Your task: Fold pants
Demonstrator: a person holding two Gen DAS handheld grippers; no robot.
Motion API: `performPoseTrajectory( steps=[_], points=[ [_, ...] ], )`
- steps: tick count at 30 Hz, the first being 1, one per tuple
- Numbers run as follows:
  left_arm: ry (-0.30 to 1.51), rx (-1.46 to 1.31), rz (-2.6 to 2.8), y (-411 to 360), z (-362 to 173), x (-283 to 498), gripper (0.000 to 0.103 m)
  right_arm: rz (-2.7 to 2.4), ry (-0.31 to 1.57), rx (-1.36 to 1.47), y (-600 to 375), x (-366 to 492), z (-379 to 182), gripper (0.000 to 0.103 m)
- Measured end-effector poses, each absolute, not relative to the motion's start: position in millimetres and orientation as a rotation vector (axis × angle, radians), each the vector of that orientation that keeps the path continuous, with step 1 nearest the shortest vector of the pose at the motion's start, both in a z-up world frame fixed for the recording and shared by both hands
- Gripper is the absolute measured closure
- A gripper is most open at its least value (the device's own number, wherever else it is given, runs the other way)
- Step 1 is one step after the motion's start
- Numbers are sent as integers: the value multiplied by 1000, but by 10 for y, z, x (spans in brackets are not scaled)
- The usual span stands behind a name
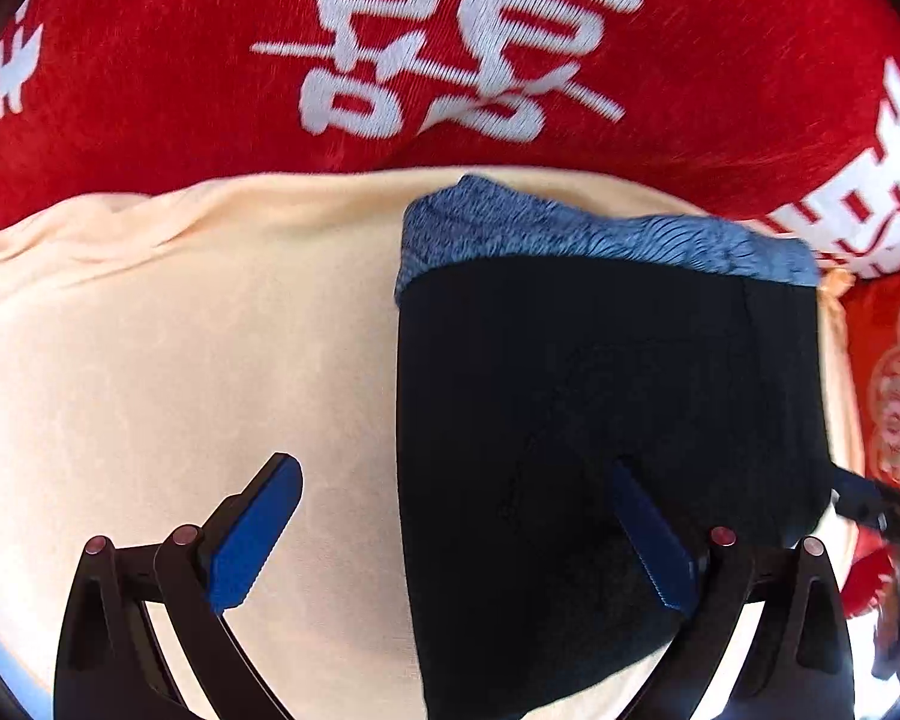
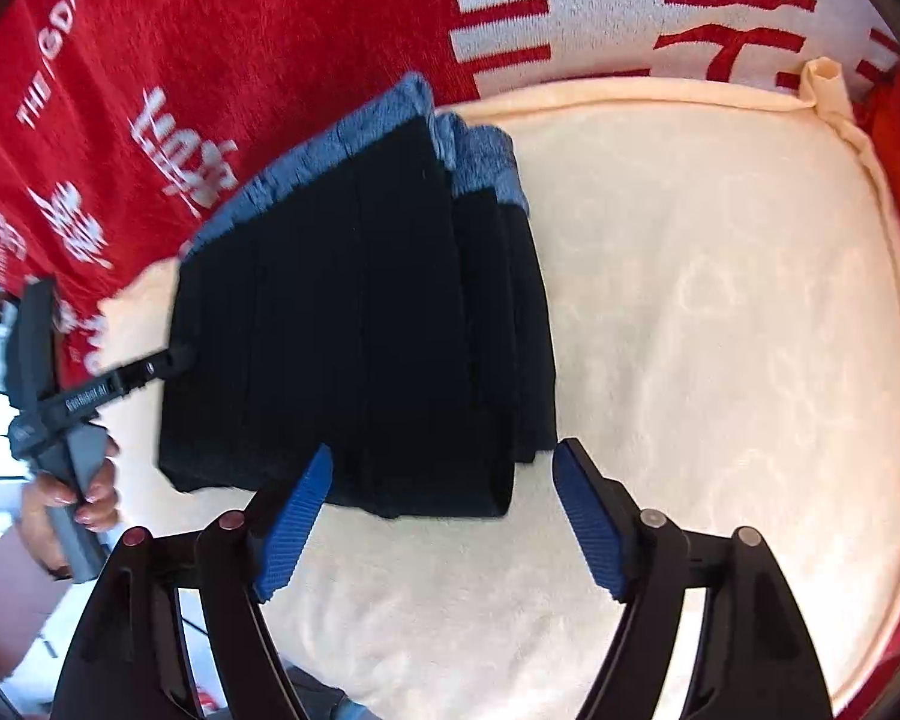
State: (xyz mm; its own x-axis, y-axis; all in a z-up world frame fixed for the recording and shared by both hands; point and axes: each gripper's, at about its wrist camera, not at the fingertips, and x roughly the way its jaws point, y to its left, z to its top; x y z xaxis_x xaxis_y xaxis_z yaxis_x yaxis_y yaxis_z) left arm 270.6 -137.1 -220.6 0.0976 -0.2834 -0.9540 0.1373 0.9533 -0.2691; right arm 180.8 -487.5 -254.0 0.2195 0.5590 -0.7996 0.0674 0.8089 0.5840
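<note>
Pants (image 1: 606,420), dark with blue-grey waistband, lie folded in a stack on cream pad (image 2: 720,312), near its far edge against red printed blanket (image 1: 150,90). Left gripper (image 1: 456,531) fingers spread, over the stack's edge. Right gripper (image 2: 441,510) fingers spread, at the stack's near end, holding nothing.

The folded black pants (image 1: 606,420) lie on a cream cloth (image 1: 180,360), the left claw (image 1: 456,534) spread wide above them.

My black fabric pants (image 1: 606,420) (image 2: 360,330) with a mottled blue-grey knit waistband lie folded into a compact stacked rectangle, flat on the cream blanket, waistband edge toward the red cloth.
</note>
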Motion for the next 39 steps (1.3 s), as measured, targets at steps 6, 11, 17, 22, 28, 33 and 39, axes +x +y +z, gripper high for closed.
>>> performPoseTrajectory(
  steps=[6, 11, 17, 22, 28, 33, 39],
  points=[
    [1474, -213, -491, -1154, -2423, 2921, 1, 469, 1305, 686, -5183, 2155, -2913, 23],
    [1487, -252, -592, -1154, -2710, 3037, 1, 683, 1293, 792, -5160, 2408, -3252, 23],
    [1494, -311, -609, -1251, -2811, 3040, 1, 702, 1267, 888, -5213, 2503, -3341, 23],
    [1447, -348, -578, -1257, -2510, 2847, 35, 627, 1292, 912, -5372, 2360, -3201, 52],
    [1415, -313, -540, -1252, -2123, 2643, 45, 692, 1248, 931, -5419, 2132, -2864, 63],
    [1404, -304, -527, -1123, -1741, 2240, 45, 747, 1243, 949, -5359, 1708, -2642, 63],
    [1440, -293, -490, -888, -1767, 1767, 45, 738, 1251, 943, -5030, 1122, -2684, 63]
  ],
)
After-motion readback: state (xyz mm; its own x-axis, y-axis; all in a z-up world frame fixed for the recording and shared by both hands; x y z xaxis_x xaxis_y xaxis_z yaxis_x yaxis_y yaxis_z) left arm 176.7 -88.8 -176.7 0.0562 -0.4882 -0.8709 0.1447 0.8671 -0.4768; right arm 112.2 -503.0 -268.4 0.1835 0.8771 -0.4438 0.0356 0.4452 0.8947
